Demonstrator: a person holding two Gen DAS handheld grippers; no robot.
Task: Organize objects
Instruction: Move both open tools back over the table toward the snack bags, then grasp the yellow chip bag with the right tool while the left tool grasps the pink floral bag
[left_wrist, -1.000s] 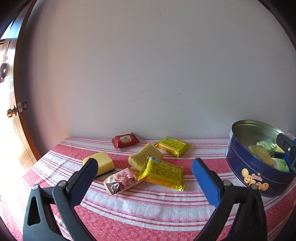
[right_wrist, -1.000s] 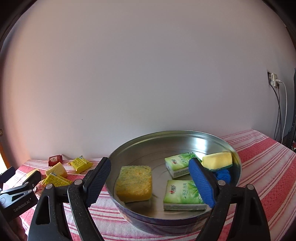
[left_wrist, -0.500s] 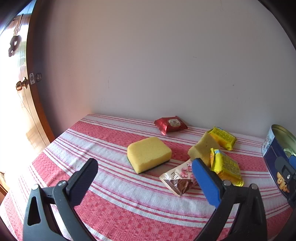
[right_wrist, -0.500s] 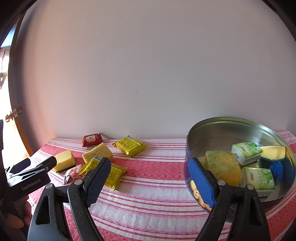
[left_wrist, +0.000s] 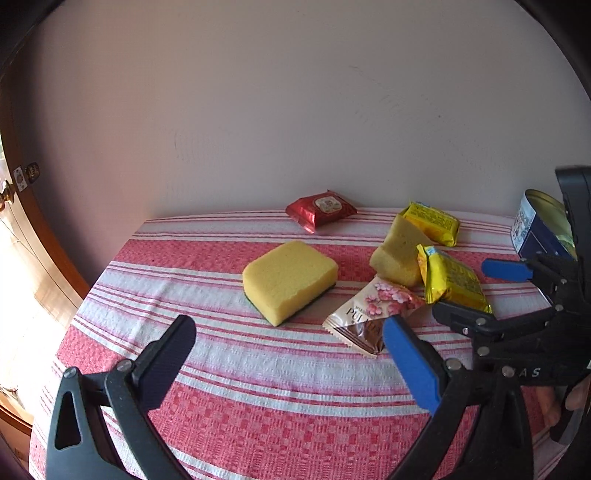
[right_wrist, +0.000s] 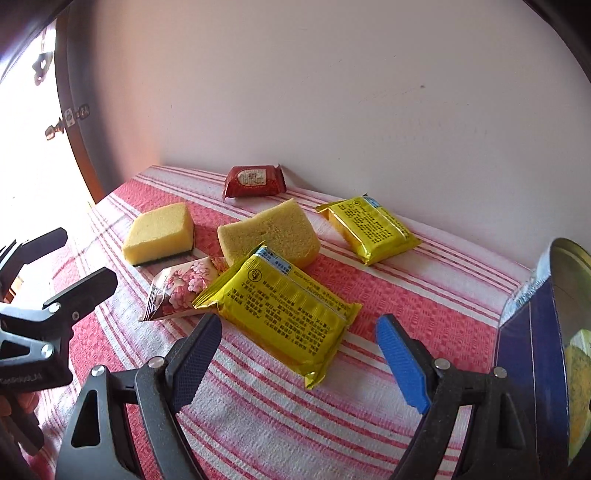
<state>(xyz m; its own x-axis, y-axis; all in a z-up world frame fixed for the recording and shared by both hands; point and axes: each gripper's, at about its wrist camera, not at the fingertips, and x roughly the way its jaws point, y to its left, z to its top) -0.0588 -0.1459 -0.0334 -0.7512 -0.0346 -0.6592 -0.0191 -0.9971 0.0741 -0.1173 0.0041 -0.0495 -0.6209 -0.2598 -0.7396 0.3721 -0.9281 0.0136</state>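
Both tongs are wide apart and hold nothing above the desk (left_wrist: 280, 424). The left tongs (left_wrist: 288, 343) point at a yellow sponge (left_wrist: 290, 280) just ahead, with a flowery candy pack (left_wrist: 369, 314) by their right tip. The right tongs (right_wrist: 299, 332) have a big yellow pack (right_wrist: 284, 310) just ahead between their tips, and the blue tin (right_wrist: 532, 332) sits to their right.
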